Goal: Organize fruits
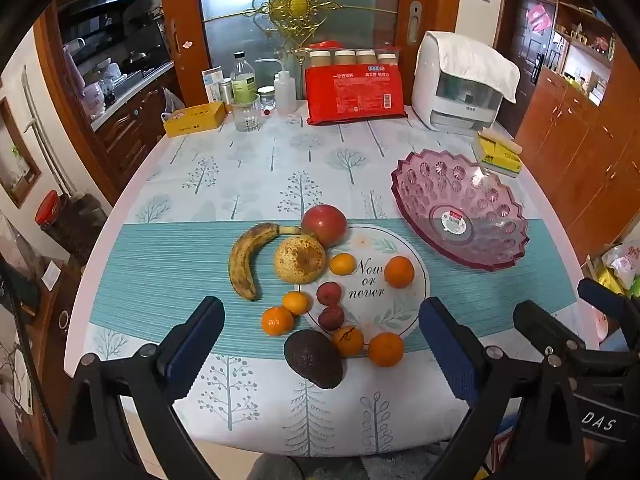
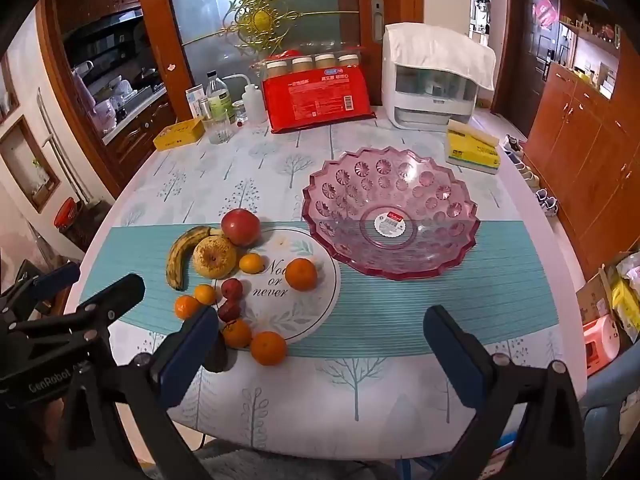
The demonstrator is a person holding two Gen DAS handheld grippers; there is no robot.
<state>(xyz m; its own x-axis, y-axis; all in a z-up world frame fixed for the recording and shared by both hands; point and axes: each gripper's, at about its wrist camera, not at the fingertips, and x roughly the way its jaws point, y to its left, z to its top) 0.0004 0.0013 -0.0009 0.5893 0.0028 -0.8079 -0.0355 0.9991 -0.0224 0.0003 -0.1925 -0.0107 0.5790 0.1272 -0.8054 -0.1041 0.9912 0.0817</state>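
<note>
A pile of fruit lies on and around a round "Now or never" mat (image 1: 372,280): a spotted banana (image 1: 244,260), a red apple (image 1: 324,224), a yellow pear (image 1: 300,259), several small oranges (image 1: 399,272), two dark red fruits (image 1: 329,293) and a dark avocado (image 1: 314,358). An empty pink glass bowl (image 1: 460,208) stands to the right; it also shows in the right wrist view (image 2: 390,212). My left gripper (image 1: 320,344) is open above the near fruit. My right gripper (image 2: 320,344) is open, right of the fruit, before the bowl.
At the table's far edge stand a red package (image 1: 354,90), a white appliance (image 1: 460,84), bottles and a glass (image 1: 246,114), a yellow box (image 1: 194,118) and a yellow pack (image 1: 500,152). Wooden cabinets (image 2: 580,140) line the right.
</note>
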